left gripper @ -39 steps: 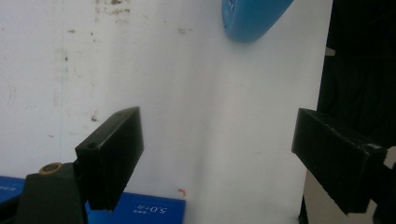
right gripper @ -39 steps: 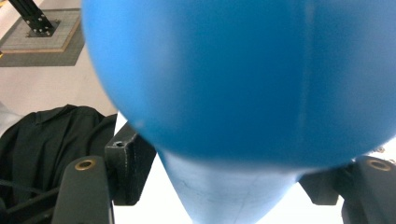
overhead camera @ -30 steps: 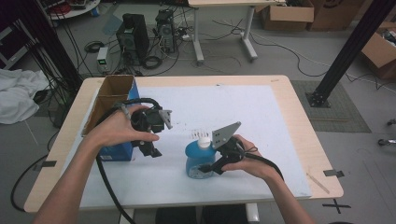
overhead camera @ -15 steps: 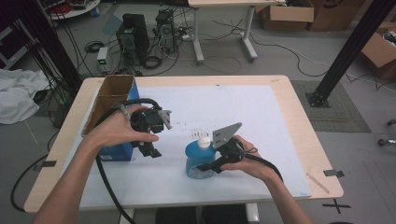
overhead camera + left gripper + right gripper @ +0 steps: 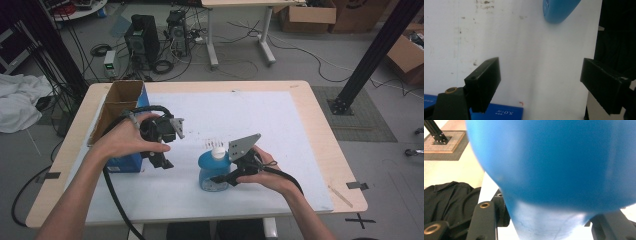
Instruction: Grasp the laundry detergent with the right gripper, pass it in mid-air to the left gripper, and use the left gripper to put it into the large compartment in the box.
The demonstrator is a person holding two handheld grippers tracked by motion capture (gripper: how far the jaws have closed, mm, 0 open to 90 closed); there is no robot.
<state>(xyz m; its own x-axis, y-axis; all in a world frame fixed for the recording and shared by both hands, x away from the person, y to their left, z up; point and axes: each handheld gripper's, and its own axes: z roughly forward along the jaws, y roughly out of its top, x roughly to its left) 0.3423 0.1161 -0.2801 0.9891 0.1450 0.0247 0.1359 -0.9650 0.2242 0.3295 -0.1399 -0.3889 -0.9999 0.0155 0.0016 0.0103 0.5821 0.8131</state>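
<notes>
At the near middle of the table, our right hand-held gripper has just been closing its jaws, and they now clamp the lower body of the blue bottle; in the right gripper view the bottle sits squarely between them. The bottle stands upright on the white sheet, its white cap on top. Our left hand-held gripper hangs just left of it with jaws spread wide and nothing between them, beside the open cardboard box with its blue side.

We judge the grasp to be the step in hand; next comes a lift, which calls for a steady hold on a rounded, slippery body. The near table edge lies close behind the bottle, so we would move it forward or rightward, where the sheet lies open.
</notes>
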